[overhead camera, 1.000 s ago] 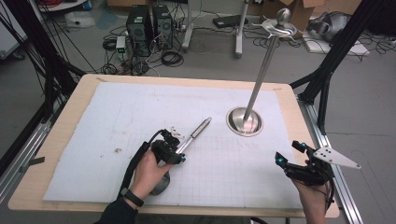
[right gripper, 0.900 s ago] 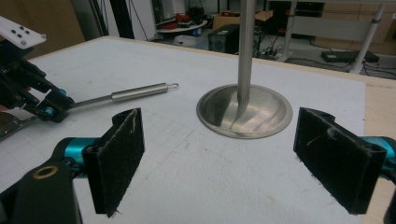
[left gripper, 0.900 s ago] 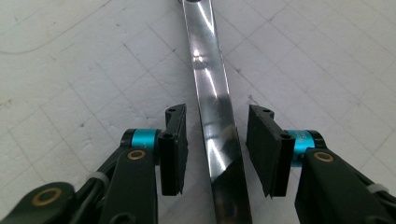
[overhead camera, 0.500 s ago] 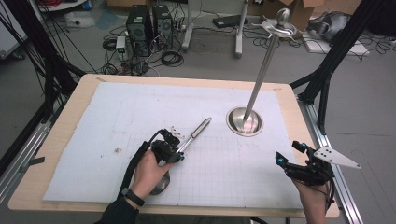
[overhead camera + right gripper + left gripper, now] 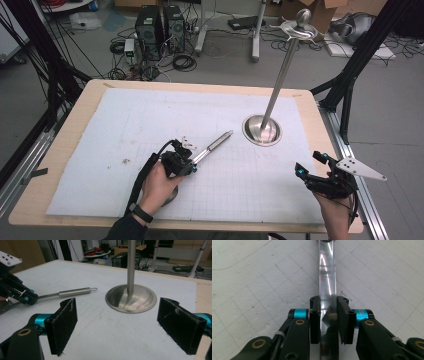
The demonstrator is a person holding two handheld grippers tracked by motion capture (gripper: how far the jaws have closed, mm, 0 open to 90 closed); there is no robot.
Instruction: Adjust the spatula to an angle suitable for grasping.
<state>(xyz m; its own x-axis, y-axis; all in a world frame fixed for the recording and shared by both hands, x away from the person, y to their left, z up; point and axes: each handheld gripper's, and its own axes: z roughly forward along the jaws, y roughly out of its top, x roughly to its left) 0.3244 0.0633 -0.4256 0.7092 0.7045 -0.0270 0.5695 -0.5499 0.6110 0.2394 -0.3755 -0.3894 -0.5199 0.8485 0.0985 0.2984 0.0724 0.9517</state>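
A long steel utensil lies on the white mat, its round handle (image 5: pixel 214 145) pointing up and right toward the stand. My left gripper (image 5: pixel 192 162) sits low over its flat shank (image 5: pixel 327 275). The jaws have just been closing and the pads (image 5: pixel 315 315) now press on both sides of the shank. The same handle (image 5: pixel 75 292) shows at the left of the right gripper view. My right gripper (image 5: pixel 310 163) hovers near the table's front right corner, jaws wide apart (image 5: pixel 117 322) with nothing between them. It faces the stand's base (image 5: pixel 140 302).
A steel stand with a dished round base (image 5: pixel 262 131) and a tall pole (image 5: pixel 280 80) topped by hooks stands right of the middle. The white gridded mat (image 5: pixel 150 120) covers most of the wooden table (image 5: pixel 65 145). Cables and computer cases lie on the floor beyond.
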